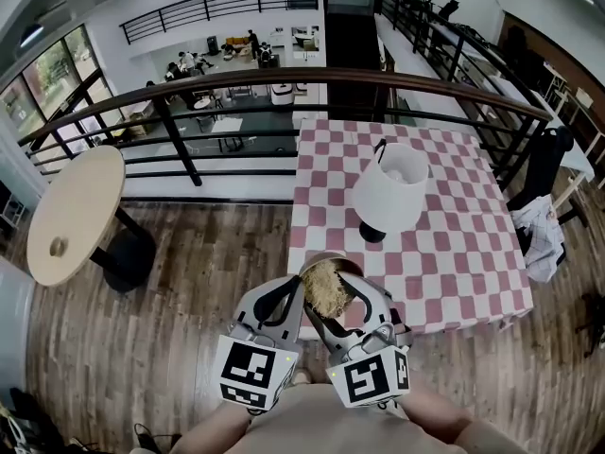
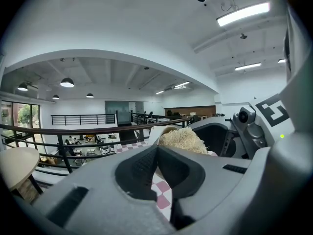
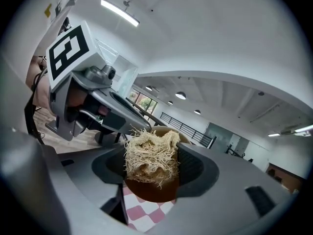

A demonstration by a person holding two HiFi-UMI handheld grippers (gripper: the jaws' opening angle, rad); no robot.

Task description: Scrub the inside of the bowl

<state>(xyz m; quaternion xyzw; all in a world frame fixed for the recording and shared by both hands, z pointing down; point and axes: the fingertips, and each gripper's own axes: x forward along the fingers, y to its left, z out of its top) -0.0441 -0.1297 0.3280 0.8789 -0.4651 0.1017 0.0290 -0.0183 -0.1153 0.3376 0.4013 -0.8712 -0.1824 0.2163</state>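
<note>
There are 2 grippers, 1 bowl, 1 fibre scrubber, 1 lamp and 2 tables.

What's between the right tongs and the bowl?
A pale fibrous scrub pad, clamped in the right gripper, sits before the bowl; seen in right gripper view.

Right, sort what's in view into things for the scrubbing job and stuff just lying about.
For the job:
bowl, held at its rim by the left gripper
scrubbing pad, held in the right gripper, inside the bowl

Just lying about:
lamp on the checked table
round table
</note>
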